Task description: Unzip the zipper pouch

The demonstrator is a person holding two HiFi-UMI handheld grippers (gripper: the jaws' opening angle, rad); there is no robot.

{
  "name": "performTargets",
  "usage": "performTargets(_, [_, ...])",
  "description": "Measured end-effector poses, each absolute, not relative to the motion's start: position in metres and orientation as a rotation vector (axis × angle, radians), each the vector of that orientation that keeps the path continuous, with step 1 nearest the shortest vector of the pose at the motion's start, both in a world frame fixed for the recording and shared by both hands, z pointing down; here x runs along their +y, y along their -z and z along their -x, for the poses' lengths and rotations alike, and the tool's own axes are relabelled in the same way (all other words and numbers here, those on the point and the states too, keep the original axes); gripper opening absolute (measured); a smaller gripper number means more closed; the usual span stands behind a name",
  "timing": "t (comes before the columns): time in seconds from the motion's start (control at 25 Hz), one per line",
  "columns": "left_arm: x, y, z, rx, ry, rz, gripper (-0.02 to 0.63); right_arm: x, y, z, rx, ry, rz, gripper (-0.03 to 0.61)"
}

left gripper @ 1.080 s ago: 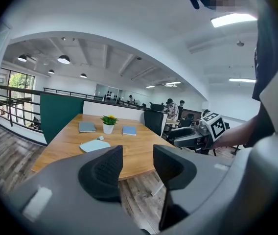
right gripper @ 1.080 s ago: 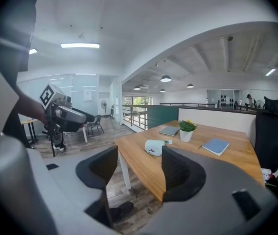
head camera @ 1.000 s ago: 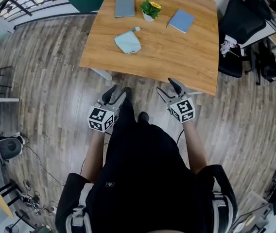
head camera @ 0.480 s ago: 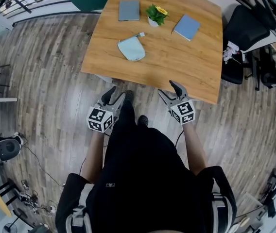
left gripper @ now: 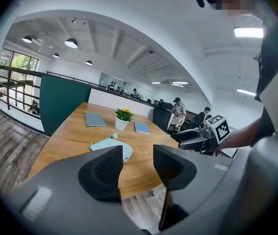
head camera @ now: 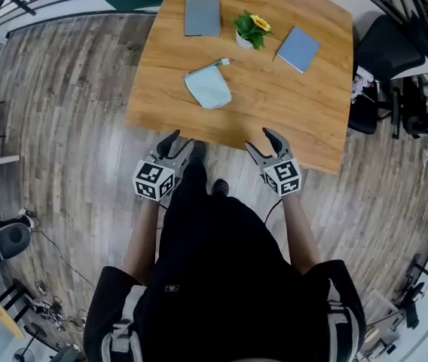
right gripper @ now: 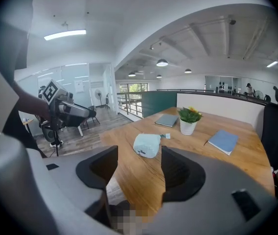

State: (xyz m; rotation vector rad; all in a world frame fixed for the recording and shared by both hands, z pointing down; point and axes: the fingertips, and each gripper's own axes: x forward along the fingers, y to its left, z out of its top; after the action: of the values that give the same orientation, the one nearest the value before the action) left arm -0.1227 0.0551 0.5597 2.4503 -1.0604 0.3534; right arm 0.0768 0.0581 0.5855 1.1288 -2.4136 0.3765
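The pale blue zipper pouch (head camera: 208, 87) lies flat on the wooden table (head camera: 282, 100), in front of a potted plant (head camera: 250, 30); the left gripper (head camera: 180, 143) and right gripper (head camera: 260, 141) hover at the table's near edge, both with jaws apart and nothing between them.

A pale blue zipper pouch (head camera: 208, 87) lies on the wooden table (head camera: 289, 115), with a grey notebook (head camera: 202, 16), a potted plant (head camera: 251, 29) and a blue notebook (head camera: 298, 48) farther off. The left gripper (head camera: 178, 143) and right gripper (head camera: 263, 143) hover at the table's near edge, well apart from the pouch.
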Motion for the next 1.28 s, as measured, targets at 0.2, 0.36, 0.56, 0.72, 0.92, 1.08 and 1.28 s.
performTargets(0.2, [0.026, -0.574, 0.13, -1.01, -0.351, -2.424, 0.195, 0.036, -0.593, -0.076, -2.356, -0.401, -1.158, 0.276])
performTargets(0.36, [0.004, -0.589, 0.131, -0.937, -0.376, -2.422, 0.194, 0.018, -0.595, -0.074, -2.318, -0.416, -1.197, 0.275])
performTargets(0.56, [-0.023, -0.607, 0.13, -0.854, -0.378, -2.402, 0.193, -0.001, -0.593, -0.067, -2.286, -0.419, -1.239, 0.272])
performTargets(0.72, [-0.04, -0.613, 0.127, -0.778, -0.387, -2.41, 0.192, -0.012, -0.59, -0.058, -2.269, -0.419, -1.283, 0.27])
performTargets(0.92, [-0.059, -0.61, 0.126, -0.744, -0.393, -2.433, 0.19, -0.019, -0.59, -0.052, -2.258, -0.427, -1.313, 0.27])
performTargets(1.08, [-0.065, -0.612, 0.127, -0.739, -0.378, -2.415, 0.189, -0.021, -0.589, -0.055, -2.246, -0.425, -1.34, 0.268])
performTargets(1.28, [-0.07, -0.621, 0.128, -0.756, -0.364, -2.382, 0.186, -0.022, -0.593, -0.061, -2.238, -0.428, -1.347, 0.265])
